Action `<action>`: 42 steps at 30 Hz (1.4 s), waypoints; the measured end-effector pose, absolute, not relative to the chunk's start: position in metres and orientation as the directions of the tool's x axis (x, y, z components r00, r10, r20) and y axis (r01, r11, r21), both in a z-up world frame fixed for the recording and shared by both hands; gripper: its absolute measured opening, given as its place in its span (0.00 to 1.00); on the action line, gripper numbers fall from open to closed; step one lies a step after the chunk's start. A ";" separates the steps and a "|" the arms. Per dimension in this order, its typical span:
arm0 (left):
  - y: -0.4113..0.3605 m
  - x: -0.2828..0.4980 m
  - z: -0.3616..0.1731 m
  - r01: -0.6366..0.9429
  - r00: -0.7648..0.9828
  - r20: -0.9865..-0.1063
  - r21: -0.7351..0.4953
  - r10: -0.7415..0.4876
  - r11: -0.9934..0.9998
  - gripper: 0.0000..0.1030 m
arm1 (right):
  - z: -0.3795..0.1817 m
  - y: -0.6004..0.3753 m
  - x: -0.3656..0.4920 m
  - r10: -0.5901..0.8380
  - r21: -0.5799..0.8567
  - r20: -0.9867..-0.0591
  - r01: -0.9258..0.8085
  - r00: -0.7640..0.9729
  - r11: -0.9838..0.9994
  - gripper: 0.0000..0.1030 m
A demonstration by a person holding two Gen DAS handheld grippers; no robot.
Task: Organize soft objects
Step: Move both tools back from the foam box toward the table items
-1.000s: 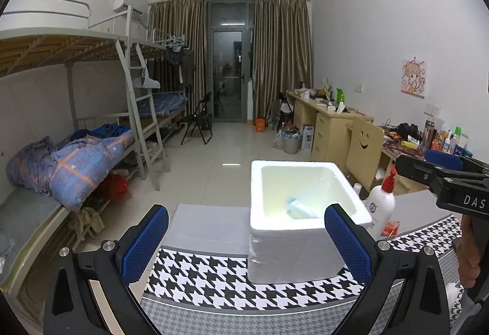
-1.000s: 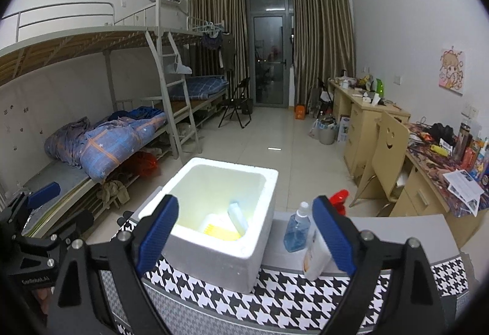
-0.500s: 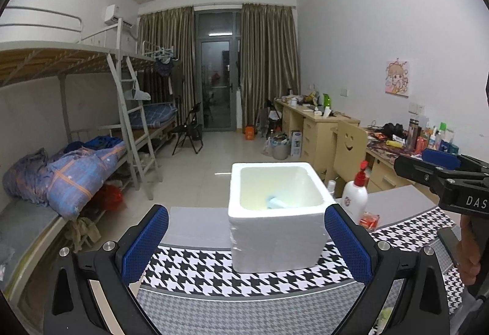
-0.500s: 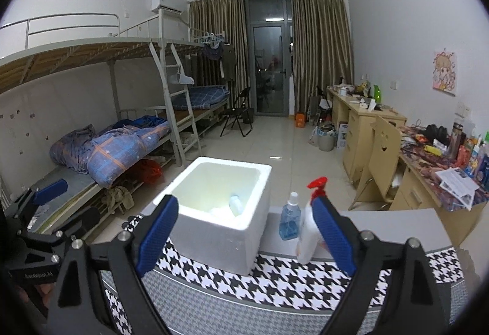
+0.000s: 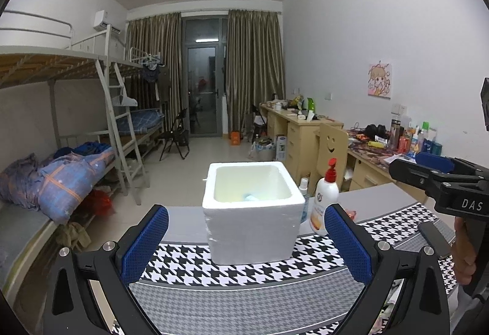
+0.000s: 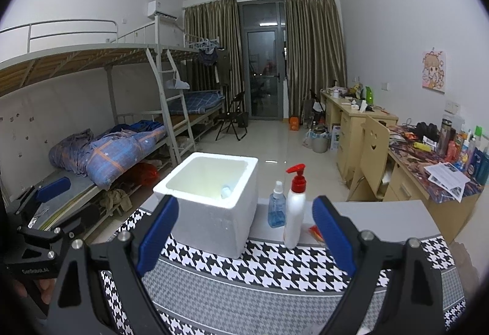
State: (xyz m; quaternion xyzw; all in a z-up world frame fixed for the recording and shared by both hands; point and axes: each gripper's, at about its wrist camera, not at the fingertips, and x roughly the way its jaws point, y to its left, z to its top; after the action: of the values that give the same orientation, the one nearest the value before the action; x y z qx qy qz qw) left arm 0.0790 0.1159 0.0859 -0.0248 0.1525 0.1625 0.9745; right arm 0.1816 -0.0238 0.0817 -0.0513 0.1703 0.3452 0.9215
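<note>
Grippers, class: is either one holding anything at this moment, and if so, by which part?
Nothing is held. The left gripper and the right gripper both stand open and empty, short of the white foam box.

One white foam box [image 6: 214,206], one pale blue item inside it [image 6: 226,191], two bottles: one red-pump lotion bottle [image 6: 295,213], one blue spray bottle [image 6: 277,209]. Two grippers, jaws apart.
</note>
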 end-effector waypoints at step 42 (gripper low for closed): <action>0.024 0.056 0.047 -0.129 0.955 -0.263 0.039 0.134 0.991 0.99 | 0.037 -0.109 0.128 0.506 0.029 -0.311 -0.524 0.805 0.851 0.90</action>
State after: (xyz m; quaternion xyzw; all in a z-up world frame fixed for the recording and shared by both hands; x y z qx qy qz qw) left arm 0.0562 0.0244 0.0467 0.0106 0.1340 0.0665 0.9887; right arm 0.1281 -0.1088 0.0374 -0.0289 0.1555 0.2710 0.9495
